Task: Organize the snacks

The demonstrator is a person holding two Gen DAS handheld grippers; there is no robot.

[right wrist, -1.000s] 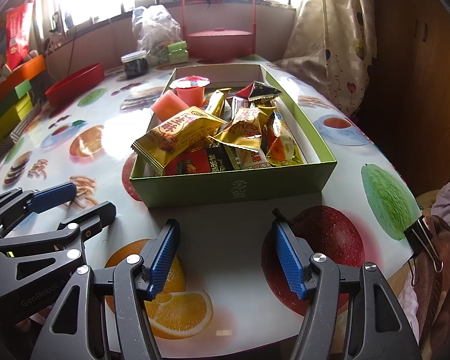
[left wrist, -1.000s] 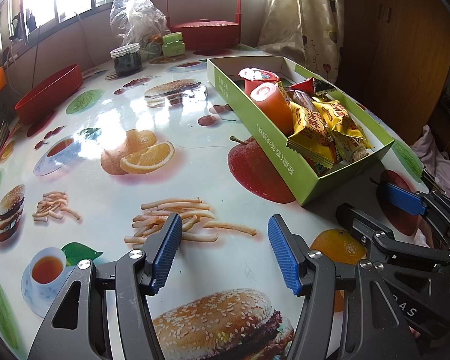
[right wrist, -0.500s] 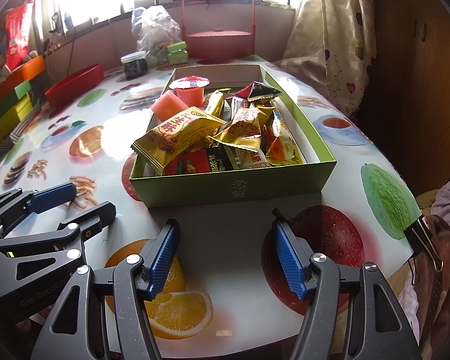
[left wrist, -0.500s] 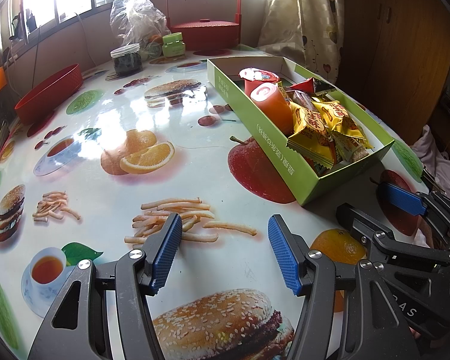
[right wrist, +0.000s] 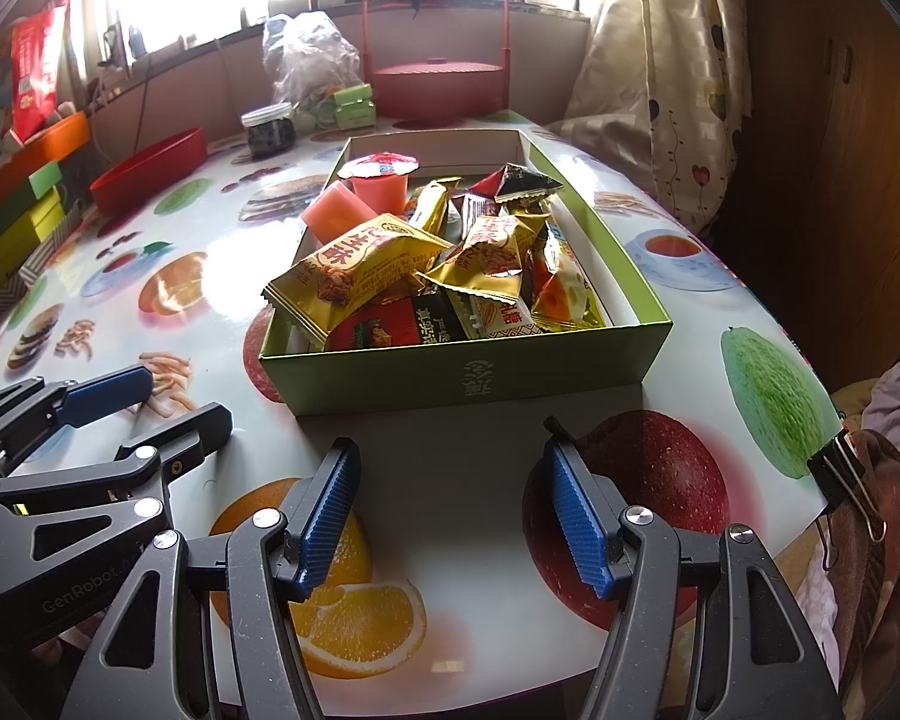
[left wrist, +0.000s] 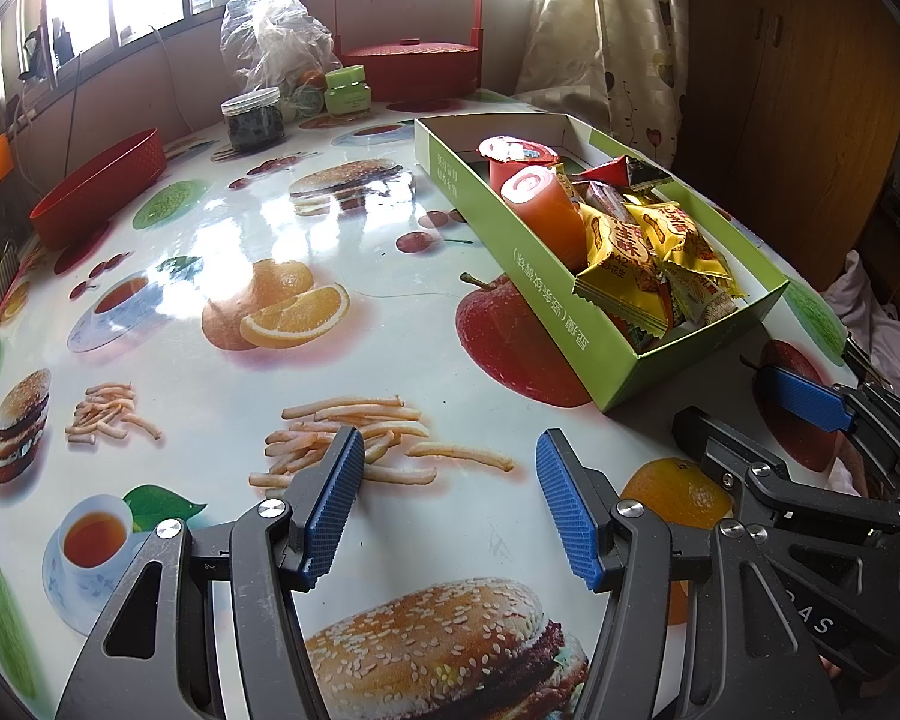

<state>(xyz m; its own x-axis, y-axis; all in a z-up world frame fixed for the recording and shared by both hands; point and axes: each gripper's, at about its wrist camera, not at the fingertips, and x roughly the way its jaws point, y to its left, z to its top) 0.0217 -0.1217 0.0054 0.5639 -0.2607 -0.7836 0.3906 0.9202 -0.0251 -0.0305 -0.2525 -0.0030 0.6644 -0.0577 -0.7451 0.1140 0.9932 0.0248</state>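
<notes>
From the left wrist, the left claw [left wrist: 447,504] hangs released and empty over the bench [left wrist: 390,324], the green snack box [left wrist: 570,306] well ahead to its right. From the right wrist, the right claw [right wrist: 450,516] hangs released and empty just short of that box [right wrist: 462,369], which holds yellow packets [right wrist: 360,267] and jelly cups [right wrist: 381,183].

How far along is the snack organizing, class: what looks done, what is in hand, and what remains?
Done: snack packets and jelly cups sit jumbled in the green box; whether that counts as organized is unclear. In hand: nothing; the left hand-held gripper and right hand-held gripper stand open over the table. Left: probably sorting the pile.
</notes>
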